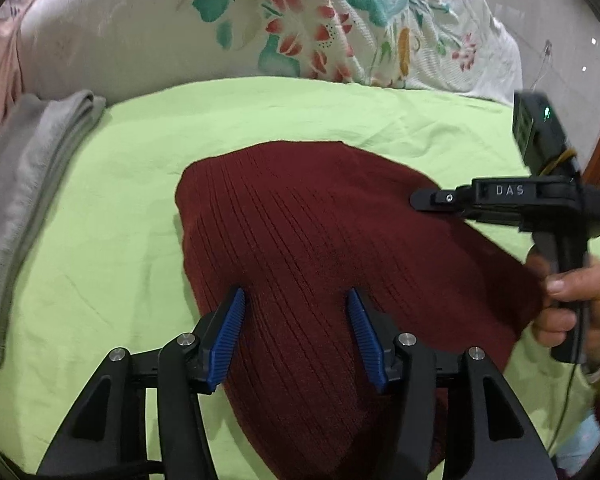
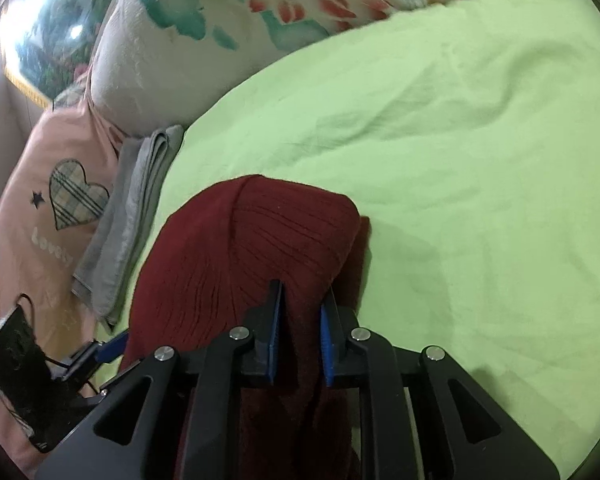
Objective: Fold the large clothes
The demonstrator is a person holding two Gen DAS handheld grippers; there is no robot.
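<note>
A light green sheet (image 1: 132, 248) covers the bed and fills most of both views, lightly creased. Along its far edge lies a big white quilt (image 1: 300, 28) printed with teal leaves and red flowers, bunched up against the sheet. On the left side, a pink pillow (image 2: 40, 216) with a plaid heart patch sits beyond the sheet's edge, and between it and the sheet rests a folded grey garment (image 1: 32, 184), well apart from the work. A framed picture (image 2: 48, 40) hangs on the wall behind.

The dark red ribbed sweater (image 1: 320, 240) lies in the middle of the sheet, spread flat under the left gripper; nothing lies on it or blocks it.

The left gripper (image 1: 296, 300) hovers over the near part of the sweater with its blue pads wide apart, holding nothing. The right gripper (image 2: 302, 300) has its pads drawn narrow with a raised fold of the sweater pinched between them; in the left wrist view its black body sits at the sweater's right edge, held by the person's right hand (image 1: 572, 300)
</note>
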